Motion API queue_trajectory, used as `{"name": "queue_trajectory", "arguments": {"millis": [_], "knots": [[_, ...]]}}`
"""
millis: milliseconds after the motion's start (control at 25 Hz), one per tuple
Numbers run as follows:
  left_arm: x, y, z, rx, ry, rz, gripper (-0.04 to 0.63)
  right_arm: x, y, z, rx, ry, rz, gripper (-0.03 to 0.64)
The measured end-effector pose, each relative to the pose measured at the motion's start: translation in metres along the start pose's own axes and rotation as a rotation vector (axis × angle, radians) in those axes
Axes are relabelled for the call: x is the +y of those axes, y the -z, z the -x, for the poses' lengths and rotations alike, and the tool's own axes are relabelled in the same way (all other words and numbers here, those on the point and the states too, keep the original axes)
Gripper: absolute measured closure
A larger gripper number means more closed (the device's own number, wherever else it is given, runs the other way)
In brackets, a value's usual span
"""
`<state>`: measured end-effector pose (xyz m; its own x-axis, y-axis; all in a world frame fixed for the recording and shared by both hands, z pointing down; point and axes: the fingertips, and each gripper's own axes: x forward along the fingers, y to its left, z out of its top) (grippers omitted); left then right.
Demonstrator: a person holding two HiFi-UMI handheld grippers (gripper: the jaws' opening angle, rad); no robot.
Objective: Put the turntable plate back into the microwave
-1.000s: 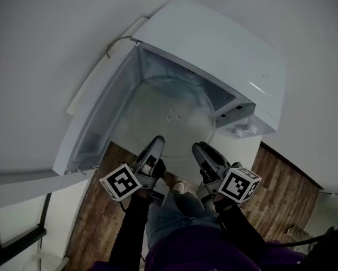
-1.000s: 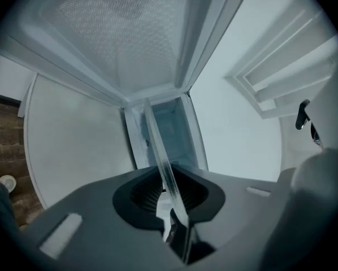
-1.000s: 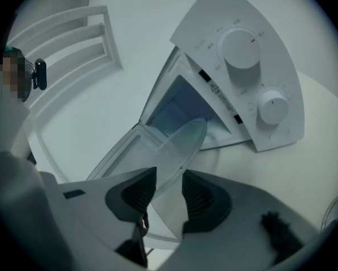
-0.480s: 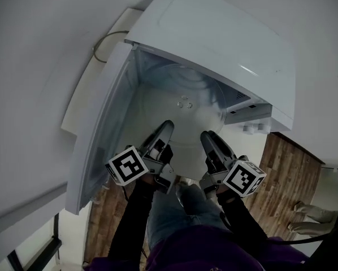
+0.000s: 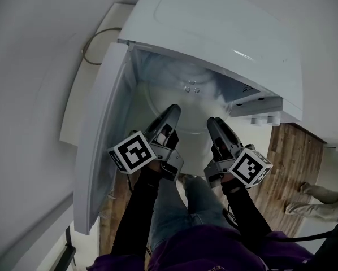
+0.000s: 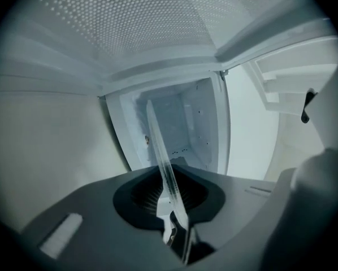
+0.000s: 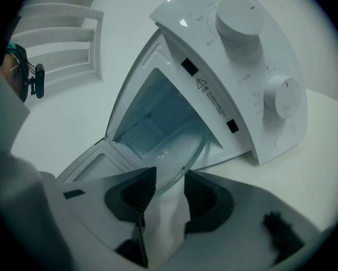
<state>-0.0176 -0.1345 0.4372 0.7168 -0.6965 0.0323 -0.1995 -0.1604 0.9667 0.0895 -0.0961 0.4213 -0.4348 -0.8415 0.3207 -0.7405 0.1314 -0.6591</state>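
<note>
Head view from above has the person feeding the glass turntable plate (image 5: 157, 103) into the open microwave (image 5: 225, 33). Its far part is already inside the cavity, and its near rim is out at the opening with both grippers at it. Left gripper (image 5: 172, 113) has its fingers clenched on the rim; in the left gripper view the glass runs edge-on straight between the pads. Right gripper (image 5: 215, 124) is another matter: its fingers stand wide, and the rim passes loosely between them with neither pad clearly pressing.

So, to my eye, the plate hangs on one narrow pinch. Smooth glass could swivel or slip there, drop its right side and knock the edge of the cavity. Pushed in tilted, it may also miss its seat and settle crooked. The door (image 5: 98, 151) is swung out to the left, apart from the plate.
</note>
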Motion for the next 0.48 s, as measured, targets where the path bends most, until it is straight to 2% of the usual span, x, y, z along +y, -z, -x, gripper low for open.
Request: {"name": "queue_trajectory", "arguments": {"millis": [320,480], "knots": [[0.008,-0.008,-0.014,-0.003,0.024,0.058,0.541,-0.01,-0.004,-0.011,-0.037,0.031,-0.018,0.469],[0.013,-0.011,-0.018,-0.01,0.02,0.05,0.541,-0.013,-0.007,-0.015,-0.04,0.029,-0.012,0.469]]}}
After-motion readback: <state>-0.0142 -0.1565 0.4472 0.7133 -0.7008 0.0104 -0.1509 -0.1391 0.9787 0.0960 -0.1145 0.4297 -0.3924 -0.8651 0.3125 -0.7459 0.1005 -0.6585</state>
